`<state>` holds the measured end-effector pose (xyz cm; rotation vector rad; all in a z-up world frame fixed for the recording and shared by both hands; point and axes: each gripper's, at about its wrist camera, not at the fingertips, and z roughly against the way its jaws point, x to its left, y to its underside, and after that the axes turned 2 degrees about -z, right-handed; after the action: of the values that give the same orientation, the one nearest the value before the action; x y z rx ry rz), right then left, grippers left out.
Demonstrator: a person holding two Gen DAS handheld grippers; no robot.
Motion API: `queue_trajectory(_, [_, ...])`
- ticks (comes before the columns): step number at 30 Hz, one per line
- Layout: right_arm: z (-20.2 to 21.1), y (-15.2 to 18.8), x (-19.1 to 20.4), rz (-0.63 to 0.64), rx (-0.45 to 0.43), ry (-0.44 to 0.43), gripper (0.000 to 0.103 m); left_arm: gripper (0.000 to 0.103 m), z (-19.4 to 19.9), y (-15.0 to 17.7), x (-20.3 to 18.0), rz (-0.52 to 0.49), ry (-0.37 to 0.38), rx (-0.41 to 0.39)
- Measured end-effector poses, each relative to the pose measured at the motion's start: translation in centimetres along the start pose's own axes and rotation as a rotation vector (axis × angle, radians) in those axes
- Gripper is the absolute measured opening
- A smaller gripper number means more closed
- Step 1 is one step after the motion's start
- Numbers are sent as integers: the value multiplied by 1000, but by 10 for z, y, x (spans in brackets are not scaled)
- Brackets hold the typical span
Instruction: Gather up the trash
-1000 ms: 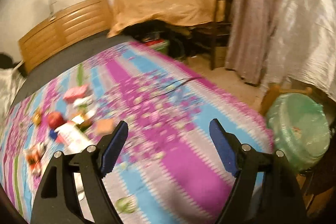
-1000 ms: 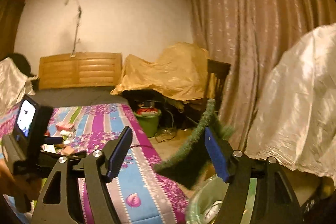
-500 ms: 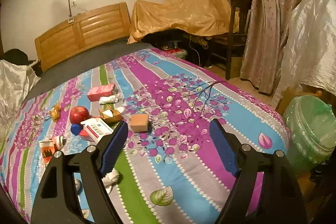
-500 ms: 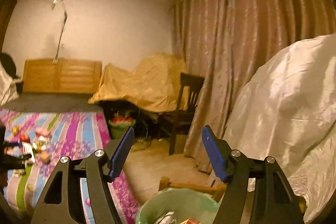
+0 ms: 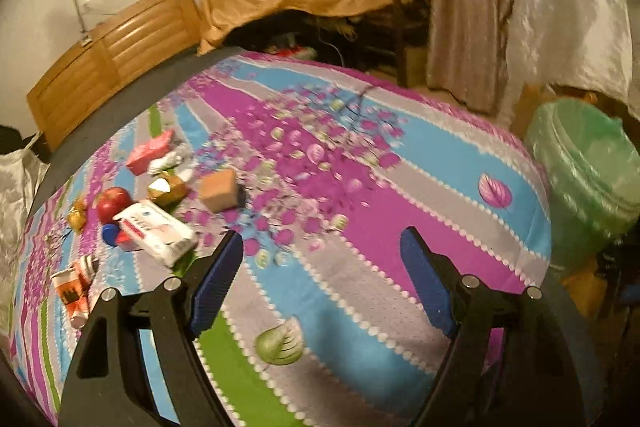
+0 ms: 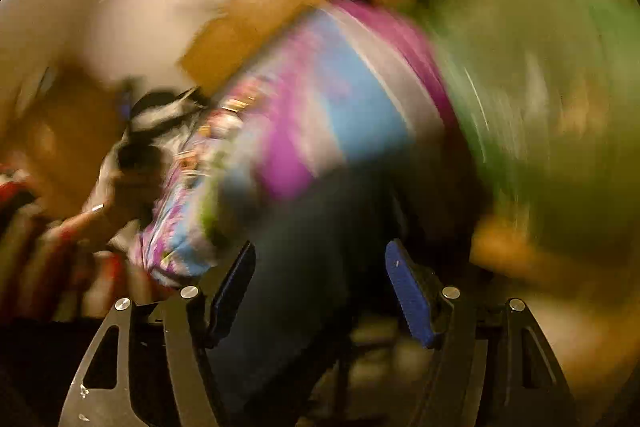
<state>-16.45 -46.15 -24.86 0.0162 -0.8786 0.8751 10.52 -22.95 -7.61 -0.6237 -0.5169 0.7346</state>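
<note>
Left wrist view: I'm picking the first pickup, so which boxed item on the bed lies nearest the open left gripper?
The white box with red print, just beyond the left gripper. The tan box and pink box lie farther up the bed.

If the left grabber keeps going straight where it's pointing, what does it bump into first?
Probably just the bedspread. The left gripper is open with nothing between its fingers, aimed down at bare blanket. The brown block sits off to the side, though depth is hard to judge.
</note>
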Motion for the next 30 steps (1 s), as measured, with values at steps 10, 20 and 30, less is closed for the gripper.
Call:
queue_trajectory(10, [-156, 36, -102, -43, 68, 559, 63, 77, -65, -10, -16, 70, 13, 78])
queue_trajectory(20, [-244, 58, -145, 146, 339, 658, 49, 84, -122, -3, -12, 115, 66, 142])
queue_trajectory(30, [-270, 45, -223, -508, 169, 426, 52, 98, -141, 3, -4, 191, 117, 139])
